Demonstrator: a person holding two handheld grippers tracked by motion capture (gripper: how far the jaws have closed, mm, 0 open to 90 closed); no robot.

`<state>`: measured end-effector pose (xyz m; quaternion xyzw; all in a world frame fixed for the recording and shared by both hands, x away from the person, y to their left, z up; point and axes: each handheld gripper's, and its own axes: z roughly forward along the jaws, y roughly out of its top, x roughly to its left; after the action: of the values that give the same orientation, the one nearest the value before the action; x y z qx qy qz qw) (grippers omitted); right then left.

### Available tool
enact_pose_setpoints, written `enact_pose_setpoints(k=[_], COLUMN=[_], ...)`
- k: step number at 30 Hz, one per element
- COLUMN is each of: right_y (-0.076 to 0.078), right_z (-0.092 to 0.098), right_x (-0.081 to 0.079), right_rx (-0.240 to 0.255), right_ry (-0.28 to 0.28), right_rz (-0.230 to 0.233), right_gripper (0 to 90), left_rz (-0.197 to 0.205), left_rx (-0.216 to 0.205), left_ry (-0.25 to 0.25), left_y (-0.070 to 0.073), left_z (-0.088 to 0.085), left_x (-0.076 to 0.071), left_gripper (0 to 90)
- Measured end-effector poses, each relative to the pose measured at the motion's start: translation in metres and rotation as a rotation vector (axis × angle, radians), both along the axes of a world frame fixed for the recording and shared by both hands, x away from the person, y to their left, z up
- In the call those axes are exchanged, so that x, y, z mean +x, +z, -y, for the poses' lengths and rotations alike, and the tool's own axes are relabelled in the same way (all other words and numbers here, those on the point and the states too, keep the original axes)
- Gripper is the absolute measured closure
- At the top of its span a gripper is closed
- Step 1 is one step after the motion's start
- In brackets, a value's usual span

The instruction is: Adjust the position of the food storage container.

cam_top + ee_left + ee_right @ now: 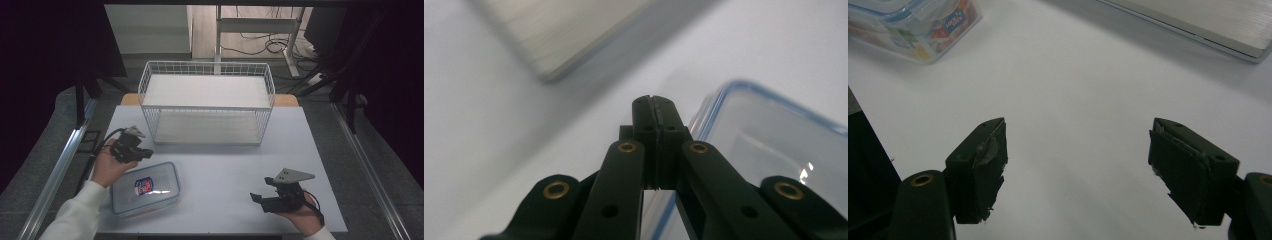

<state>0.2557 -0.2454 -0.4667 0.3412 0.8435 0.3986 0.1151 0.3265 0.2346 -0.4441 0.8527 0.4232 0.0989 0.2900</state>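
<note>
High view: pale grey rectangular tabletop (220, 165). At its far middle, a white wire-mesh two-tier shelf rack (207, 102), both tiers bare. Near left front, a clear rectangular plastic food container with blue-rimmed lid (145, 188), lying flat, a red-and-blue label visible through the lid. Left hand-held gripper (145, 153) just above the container's far left corner, pointing right, jaws pressed together; whether it touches the lid cannot be told. Right hand-held gripper (256, 198) at near right front, well apart from the container, pointing left, jaws spread, nothing between them, grey three-cornered plate on top. White sleeve at lower left.

Left gripper view: left hand-held gripper (654, 102) with jaws fully closed, pads flat against each other, nothing clamped. Directly beyond and right of the tips, the lidded container (774, 135), blue seal line running along its rim. Upper left, blurred brushed-metal base edge of the shelf rack (559, 35), lying on the tabletop (484, 125).

Right gripper view: right hand-held gripper (1078, 170) wide, two black pads standing far apart over bare tabletop (1073, 90), empty between. Upper left corner, the container (913, 25), colourful label on its side, well away from the jaws. Upper right corner, metal edge of the rack's base (1208, 25).
</note>
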Motion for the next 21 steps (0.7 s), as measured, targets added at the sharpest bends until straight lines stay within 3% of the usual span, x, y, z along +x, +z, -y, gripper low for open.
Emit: enact_pose_setpoints(k=[2,5,9,13,21], right_y=[0.000,0.000,0.000,-0.001,-0.001], right_z=[0.000,0.002,0.002,-0.001,-0.001], right_x=[0.000,0.001,0.002,0.003,0.003], right_rx=[-0.001,-0.005,-0.006,-0.012,-0.017], right_ry=[-0.003,-0.008,-0.025,-0.018,-0.042], right_rz=[0.000,0.003,0.001,-0.002,-0.001], right_gripper=[23.6,23.6,23.6,23.6,23.5], left_rz=[0.000,0.012,0.008,-0.020,-0.082], left_rx=[-0.017,-0.081,-0.096,-0.078,-0.084], left_ry=[0.056,0.140,0.221,0.288,0.326], left_y=[0.005,0.006,-0.003,-0.018,-0.043], left_z=[-0.018,-0.045,-0.070,-0.084,-0.098], left_x=[-0.014,-0.040,-0.066,-0.086,-0.115], left_gripper=[90.0,90.0,90.0,90.0,90.0])
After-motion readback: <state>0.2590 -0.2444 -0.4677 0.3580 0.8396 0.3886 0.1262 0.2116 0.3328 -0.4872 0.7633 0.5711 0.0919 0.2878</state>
